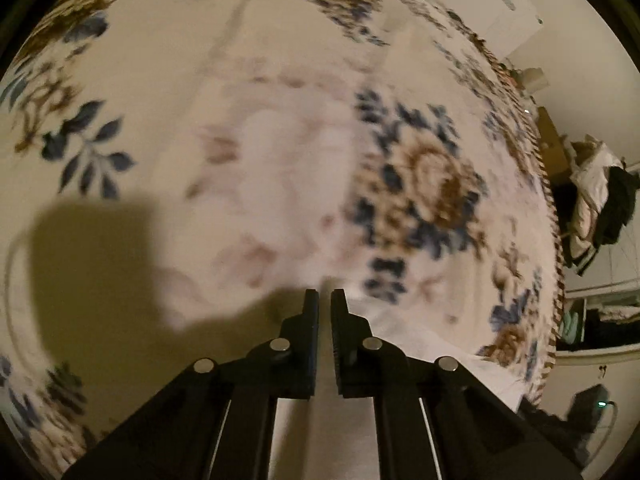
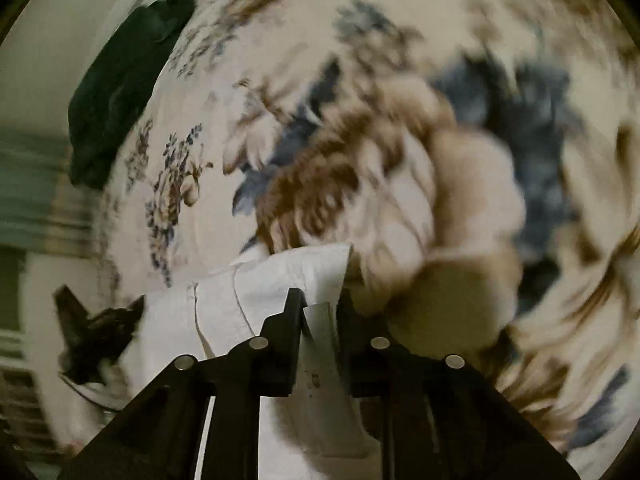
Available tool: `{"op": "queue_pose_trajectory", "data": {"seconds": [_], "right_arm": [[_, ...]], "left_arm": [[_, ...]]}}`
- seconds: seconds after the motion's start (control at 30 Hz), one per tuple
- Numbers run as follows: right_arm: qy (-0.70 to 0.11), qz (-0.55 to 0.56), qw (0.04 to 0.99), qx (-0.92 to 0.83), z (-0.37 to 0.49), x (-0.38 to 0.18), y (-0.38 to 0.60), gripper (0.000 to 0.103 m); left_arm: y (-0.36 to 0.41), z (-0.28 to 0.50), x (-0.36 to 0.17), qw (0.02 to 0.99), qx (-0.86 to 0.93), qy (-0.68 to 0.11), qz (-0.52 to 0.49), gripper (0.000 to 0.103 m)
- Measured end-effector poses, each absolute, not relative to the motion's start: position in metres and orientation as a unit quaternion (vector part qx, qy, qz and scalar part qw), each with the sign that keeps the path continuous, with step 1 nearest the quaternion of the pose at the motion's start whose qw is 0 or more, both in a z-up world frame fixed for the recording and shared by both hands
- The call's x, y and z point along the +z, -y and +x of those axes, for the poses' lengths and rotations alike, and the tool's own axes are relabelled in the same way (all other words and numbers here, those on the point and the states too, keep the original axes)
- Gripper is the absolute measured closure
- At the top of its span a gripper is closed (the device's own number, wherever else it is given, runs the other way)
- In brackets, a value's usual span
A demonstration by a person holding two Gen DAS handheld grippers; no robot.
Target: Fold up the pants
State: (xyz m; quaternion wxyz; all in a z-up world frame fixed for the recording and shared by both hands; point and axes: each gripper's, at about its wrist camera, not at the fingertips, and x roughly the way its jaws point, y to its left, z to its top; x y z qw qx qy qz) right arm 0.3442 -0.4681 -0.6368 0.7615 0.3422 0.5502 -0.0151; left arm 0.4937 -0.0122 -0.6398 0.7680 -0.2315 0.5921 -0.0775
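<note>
My right gripper pinches the white fabric pants at lower centre; my left gripper is nearly closed on their white cloth over the floral bedspread.

1. The left gripper points over a bed; its two black fingers stand nearly together, a thin gap between them.
2. White fabric, the pants, lies beneath and right of the gripper.
3. A cream floral bedspread, blurred, fills the view.
4. A clothes pile sits at right.
</note>
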Motion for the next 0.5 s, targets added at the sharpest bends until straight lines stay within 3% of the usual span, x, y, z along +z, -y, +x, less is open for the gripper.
{"op": "queue_pose_trajectory", "data": {"seconds": [0.2, 0.27, 0.3, 0.33, 0.37, 0.4, 0.5], "right_arm": [[-0.545, 0.319, 0.775, -0.033, 0.362, -0.627, 0.471, 0.086], [-0.569, 0.330, 0.753, -0.023, 0.366, -0.640, 0.475, 0.079], [-0.576, 0.336, 0.745, -0.021, 0.364, -0.644, 0.478, 0.065], [-0.577, 0.343, 0.741, -0.024, 0.360, -0.643, 0.484, 0.051], [-0.576, 0.349, 0.739, -0.025, 0.353, -0.642, 0.489, 0.044], [-0.572, 0.357, 0.738, -0.025, 0.346, -0.640, 0.492, 0.032], [-0.567, 0.383, 0.729, -0.033, 0.313, -0.631, 0.501, 0.028]], "left_arm": [[-0.005, 0.482, -0.638, 0.756, -0.078, -0.593, -0.264, 0.097], [-0.004, 0.476, -0.633, 0.748, -0.084, -0.598, -0.277, 0.096], [-0.003, 0.473, -0.630, 0.743, -0.091, -0.598, -0.286, 0.085], [-0.001, 0.468, -0.625, 0.741, -0.097, -0.596, -0.293, 0.062], [0.001, 0.465, -0.620, 0.742, -0.104, -0.592, -0.296, 0.049], [0.005, 0.458, -0.614, 0.742, -0.116, -0.587, -0.301, 0.026], [0.017, 0.441, -0.605, 0.737, -0.139, -0.585, -0.308, 0.022]]}}
